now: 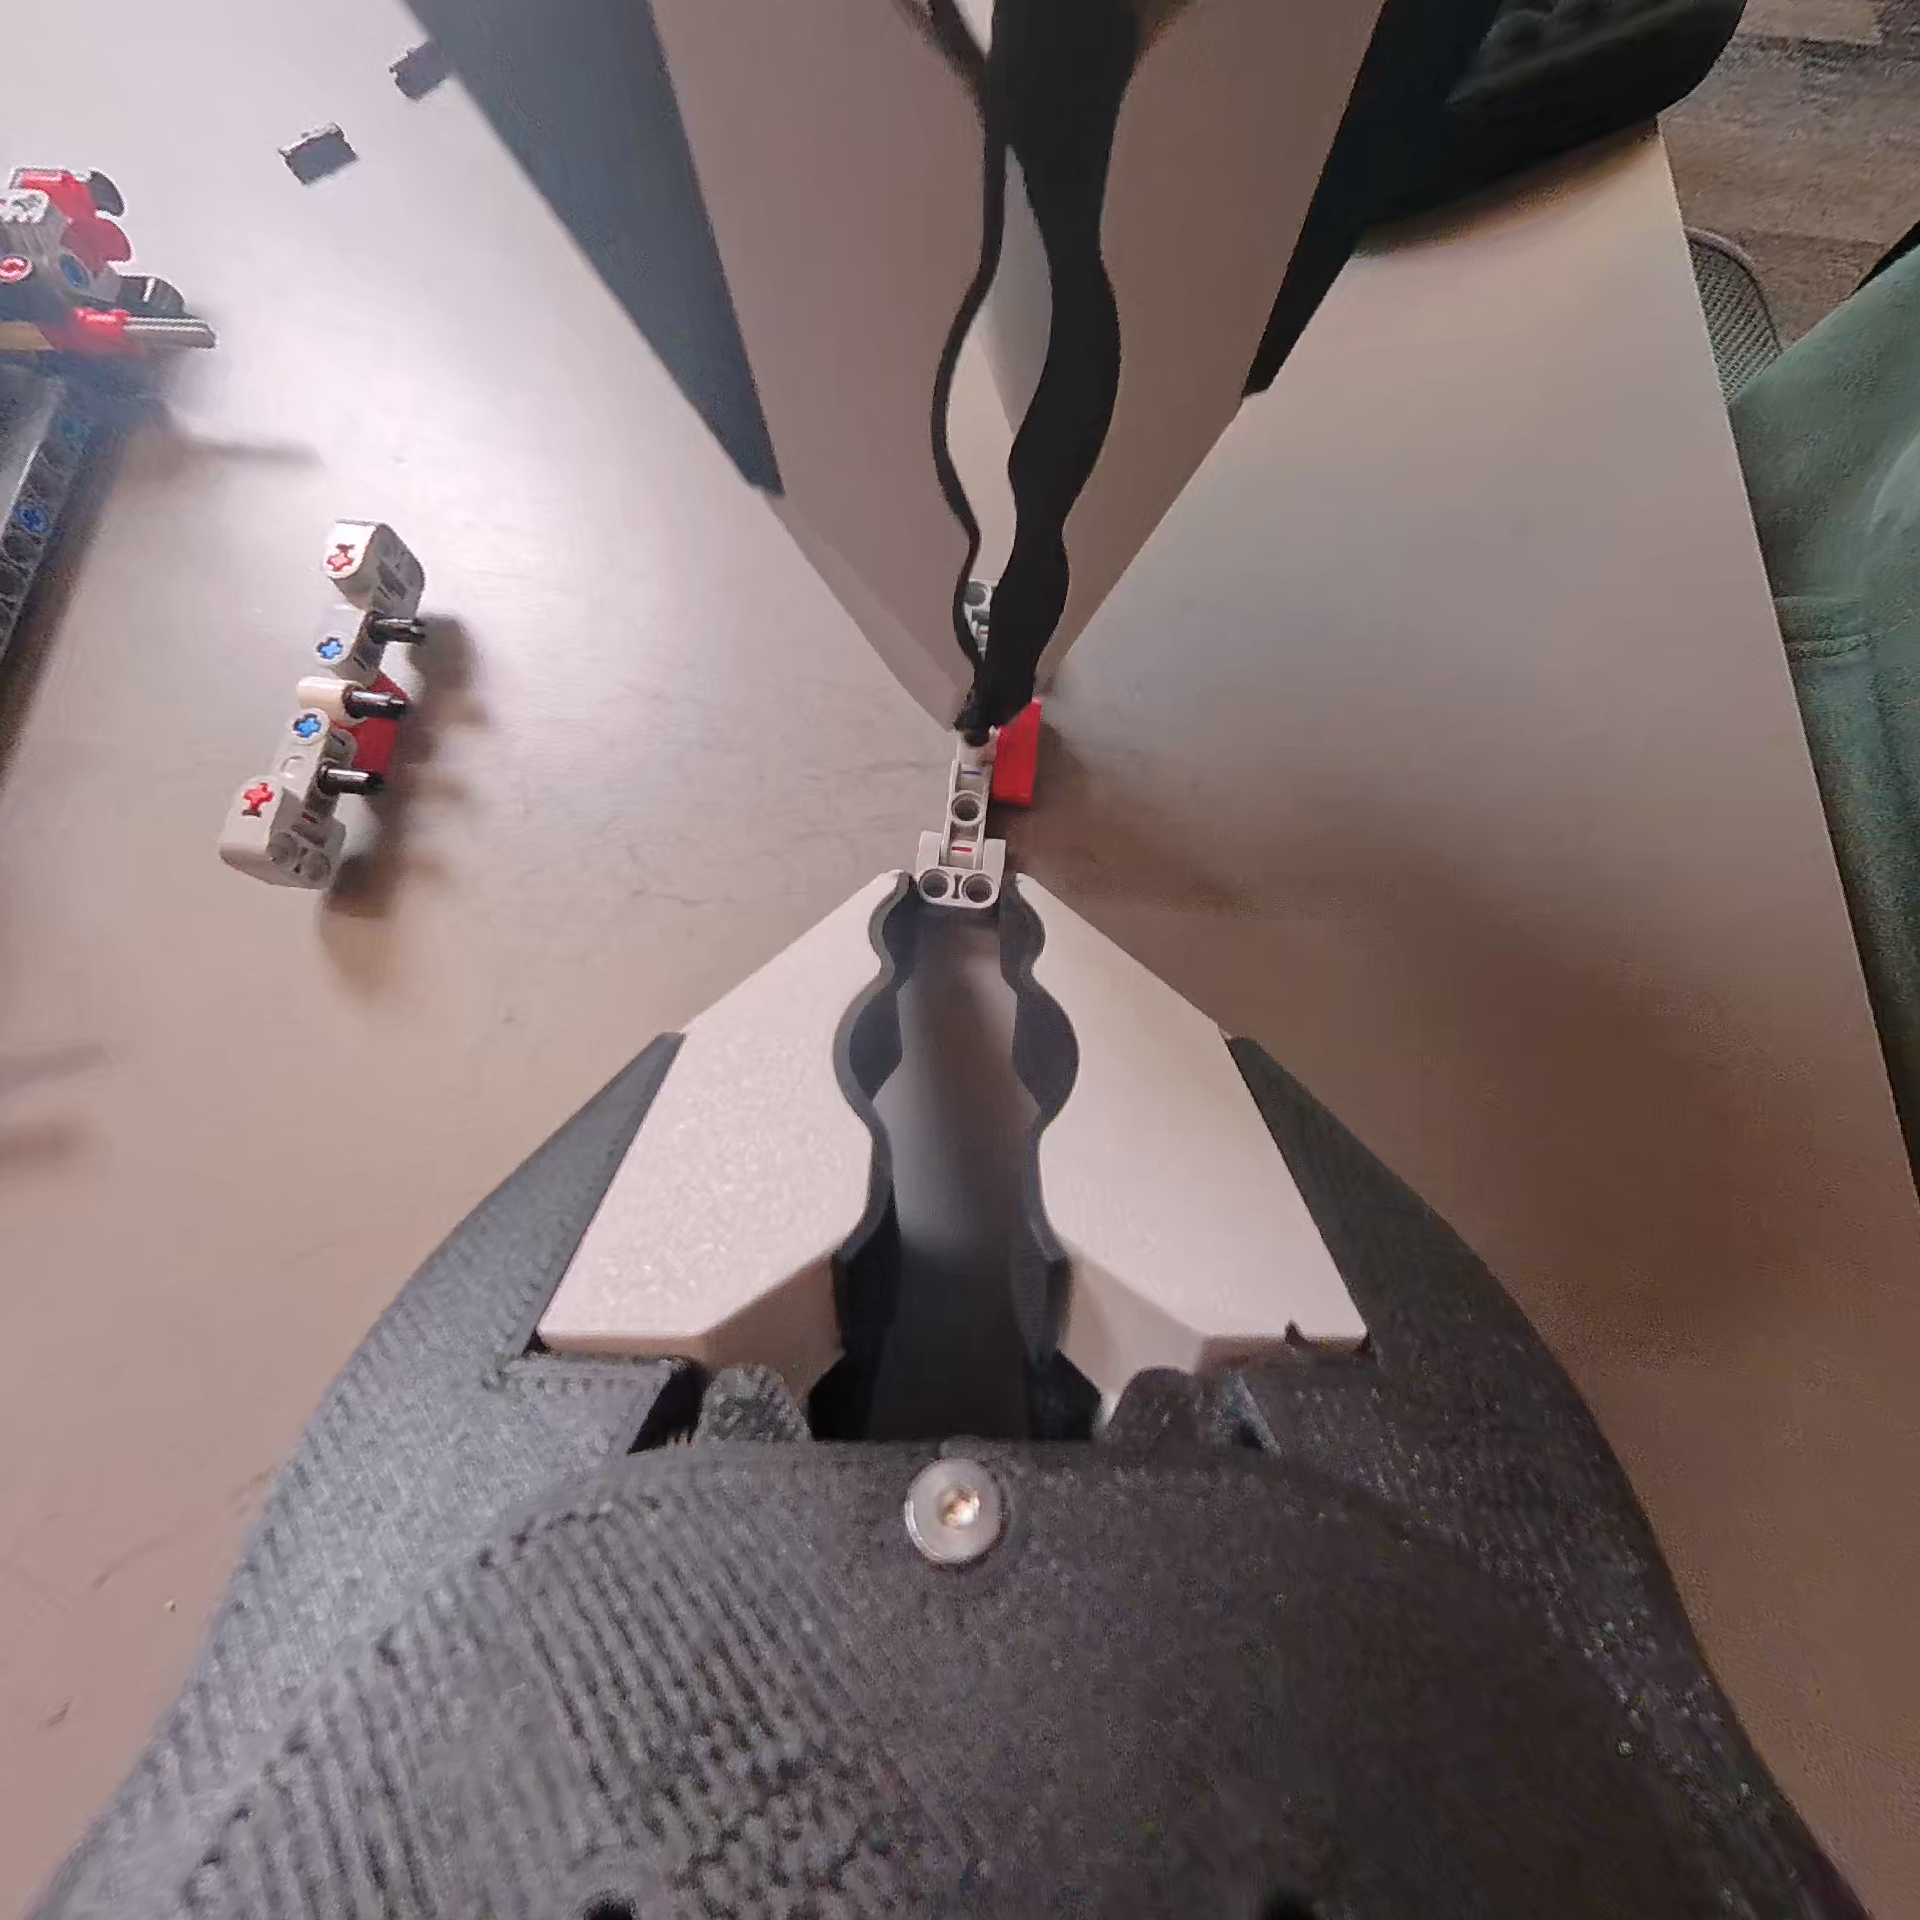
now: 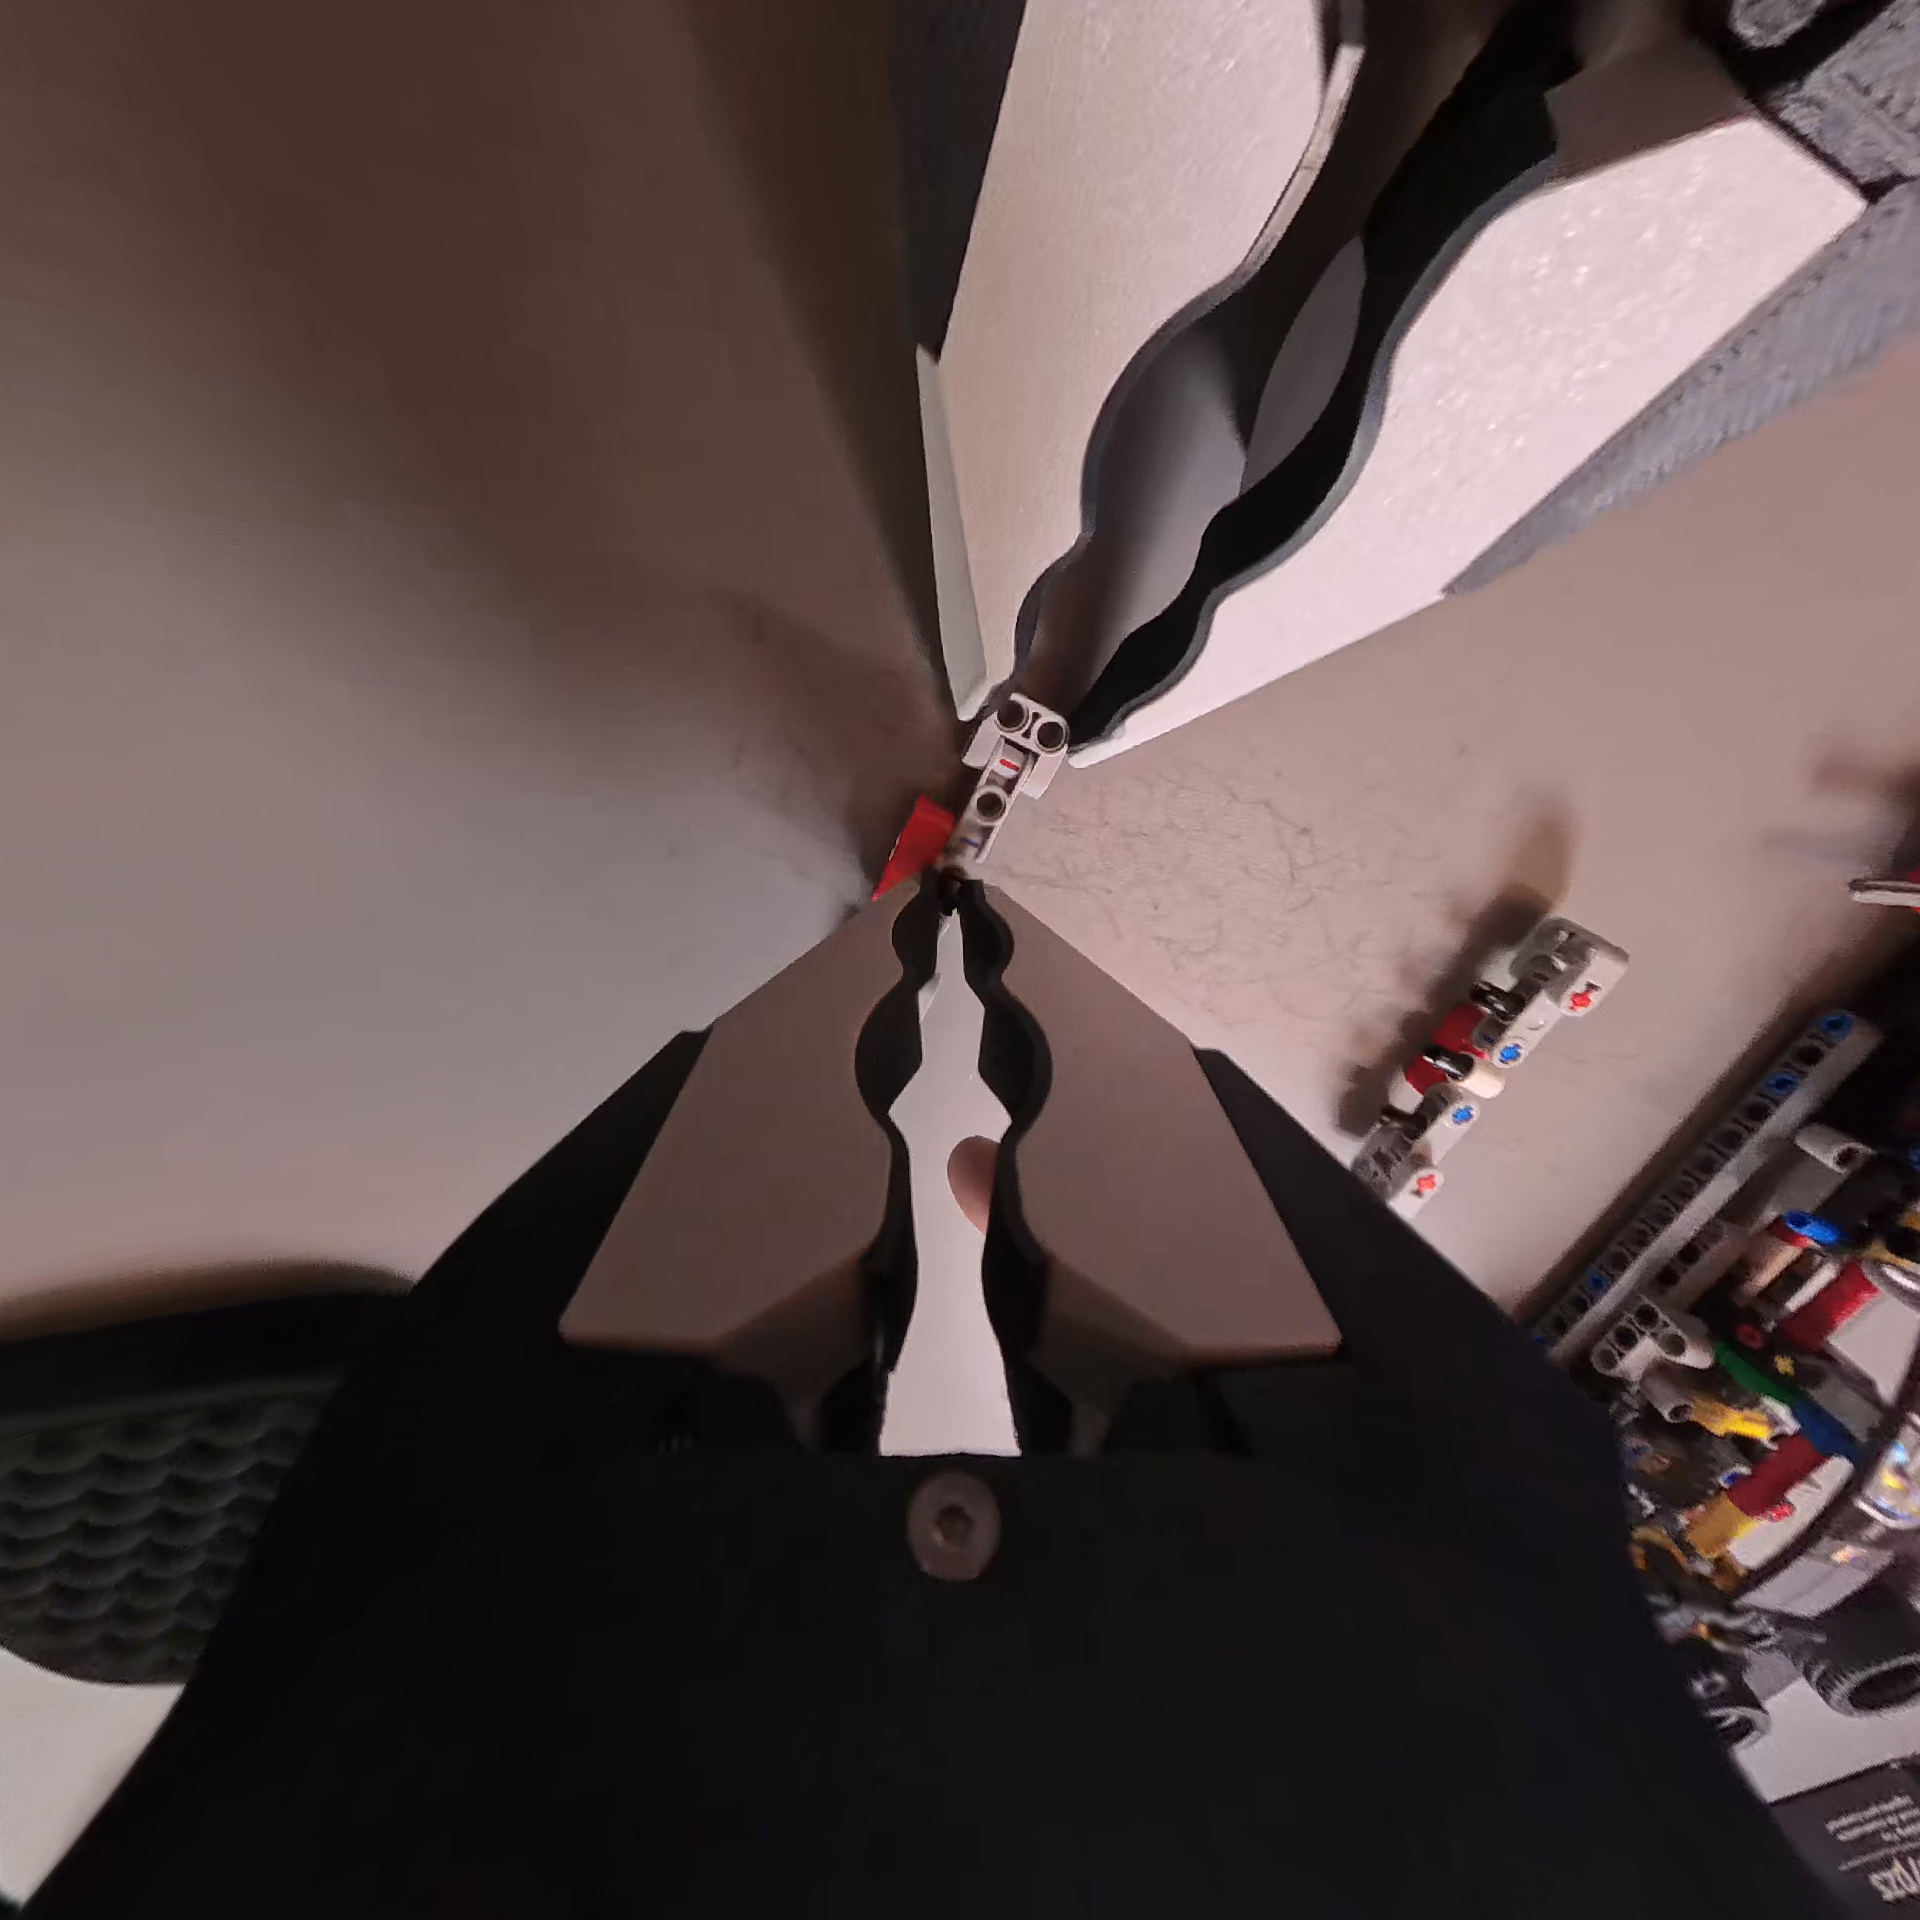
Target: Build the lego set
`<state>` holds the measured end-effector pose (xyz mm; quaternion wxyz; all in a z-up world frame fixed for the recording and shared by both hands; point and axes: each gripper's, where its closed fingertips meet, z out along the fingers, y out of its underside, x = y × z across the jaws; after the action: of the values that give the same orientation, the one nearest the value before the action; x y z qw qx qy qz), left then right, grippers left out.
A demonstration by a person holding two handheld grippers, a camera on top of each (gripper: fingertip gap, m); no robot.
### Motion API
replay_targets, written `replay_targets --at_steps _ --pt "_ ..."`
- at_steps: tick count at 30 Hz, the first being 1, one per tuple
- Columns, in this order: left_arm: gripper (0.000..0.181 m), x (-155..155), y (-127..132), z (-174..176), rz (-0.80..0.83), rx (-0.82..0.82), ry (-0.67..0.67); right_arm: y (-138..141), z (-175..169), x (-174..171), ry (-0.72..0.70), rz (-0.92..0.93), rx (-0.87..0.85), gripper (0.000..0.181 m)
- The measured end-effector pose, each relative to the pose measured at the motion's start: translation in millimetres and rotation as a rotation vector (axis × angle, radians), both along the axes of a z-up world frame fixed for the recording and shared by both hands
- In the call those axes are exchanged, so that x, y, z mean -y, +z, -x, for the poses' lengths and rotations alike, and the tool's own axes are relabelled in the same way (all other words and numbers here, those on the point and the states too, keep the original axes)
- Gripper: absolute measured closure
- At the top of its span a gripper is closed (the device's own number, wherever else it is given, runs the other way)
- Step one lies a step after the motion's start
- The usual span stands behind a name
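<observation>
Above a smooth beige tabletop [image 1: 644,436], the left gripper [image 1: 958,883] and right gripper [image 2: 948,891] meet tip to tip, each clenched on one end of a small grey-and-red lego piece [image 1: 966,805]. A finished grey subassembly [image 1: 322,691] lies apart on the table, near the larger model [image 2: 1766,1299] at its edge.

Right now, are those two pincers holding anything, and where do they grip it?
Both grip one small grey lego assembly: the left gripper pinches its wide end, the right gripper the opposite narrow end.
</observation>
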<state>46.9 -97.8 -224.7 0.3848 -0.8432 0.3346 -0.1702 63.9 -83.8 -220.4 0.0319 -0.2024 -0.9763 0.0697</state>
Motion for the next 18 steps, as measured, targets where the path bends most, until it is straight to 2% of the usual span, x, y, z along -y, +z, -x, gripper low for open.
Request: replay_targets --at_steps 2,6,12,15,18 --pt "0.167 0.1 0.4 0.1 0.006 0.013 0.003 -1.3 -0.1 0.3 0.042 -0.002 0.028 0.179" --pt "0.167 -0.1 0.4 0.8 0.015 0.021 0.008 -1.7 0.4 0.7 0.027 0.000 0.031 0.179" --pt "0.167 0.0 0.2 0.6 0.015 0.017 0.007 -1.3 1.1 1.1 -0.064 0.051 -0.021 0.178" --pt "0.167 0.1 0.1 0.5 0.011 0.013 0.006 1.8 -1.7 2.2 -0.099 0.107 -0.057 0.168" --pt "0.167 0.1 0.2 0.5 0.013 0.015 0.006 5.0 0.6 -0.9 -0.130 0.127 -0.101 0.171"
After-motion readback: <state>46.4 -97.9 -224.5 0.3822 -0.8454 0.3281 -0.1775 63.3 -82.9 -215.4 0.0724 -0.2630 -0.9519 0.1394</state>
